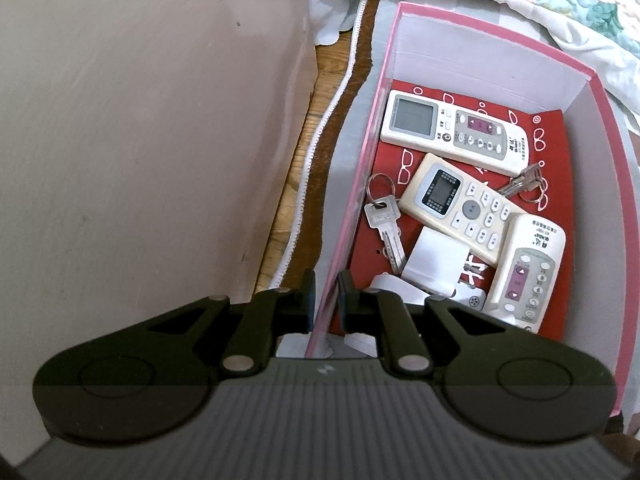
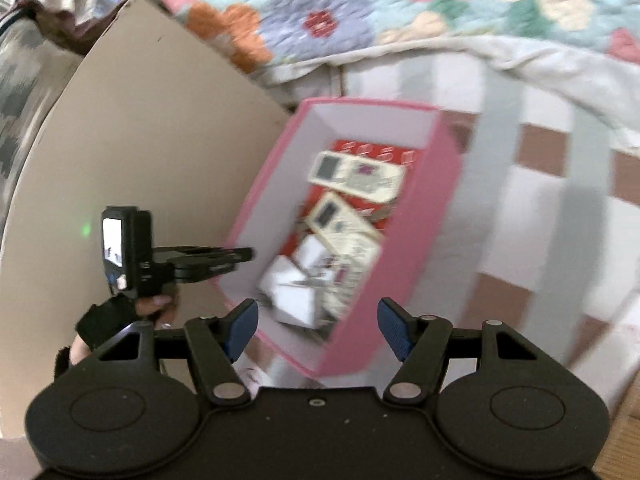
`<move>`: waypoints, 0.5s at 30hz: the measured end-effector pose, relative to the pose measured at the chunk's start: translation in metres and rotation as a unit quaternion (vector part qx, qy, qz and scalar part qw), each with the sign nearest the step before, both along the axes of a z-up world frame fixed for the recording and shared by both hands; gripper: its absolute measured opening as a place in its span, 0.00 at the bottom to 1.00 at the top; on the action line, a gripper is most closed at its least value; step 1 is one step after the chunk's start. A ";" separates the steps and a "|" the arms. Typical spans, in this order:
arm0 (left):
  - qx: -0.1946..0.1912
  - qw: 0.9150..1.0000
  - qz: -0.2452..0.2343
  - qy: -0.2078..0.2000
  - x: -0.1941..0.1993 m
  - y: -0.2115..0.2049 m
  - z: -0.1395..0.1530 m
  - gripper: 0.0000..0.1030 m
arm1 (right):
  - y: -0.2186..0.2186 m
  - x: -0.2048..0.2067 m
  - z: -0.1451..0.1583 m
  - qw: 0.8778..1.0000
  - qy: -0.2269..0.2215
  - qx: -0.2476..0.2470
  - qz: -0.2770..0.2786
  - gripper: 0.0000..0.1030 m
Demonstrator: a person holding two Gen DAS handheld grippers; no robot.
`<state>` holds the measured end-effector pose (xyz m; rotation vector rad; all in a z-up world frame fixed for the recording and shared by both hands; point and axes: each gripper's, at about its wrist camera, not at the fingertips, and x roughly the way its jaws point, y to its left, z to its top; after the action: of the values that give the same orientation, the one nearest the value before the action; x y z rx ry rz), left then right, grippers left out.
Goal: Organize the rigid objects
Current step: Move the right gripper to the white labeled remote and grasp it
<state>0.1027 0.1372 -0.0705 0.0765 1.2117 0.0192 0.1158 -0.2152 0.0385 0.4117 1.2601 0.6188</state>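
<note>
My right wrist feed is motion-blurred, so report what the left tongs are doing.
Observer: The left tongs are shut on the side wall of the pink cardboard box.
Operator: List what lies beside the remotes.
Observer: A silver key on a ring lies by that wall, next to the middle cream remote control.
Operator: Check for more keys.
Observer: A second key bunch lies at the end of the far white remote control.

Floral quilt [image 2: 360, 12], checked cloth [image 2: 540, 184], beige board [image 1: 140, 140].
</note>
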 end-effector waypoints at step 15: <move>0.001 1.000 0.013 0.012 0.004 -0.001 0.000 0.12 | -0.116 -0.011 -0.090 0.973 0.031 -0.210 -0.087 0.70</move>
<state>0.1072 0.1366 -0.0709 0.0641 1.2359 0.0420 0.1043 -0.3315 -0.0511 0.1842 1.3577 0.1818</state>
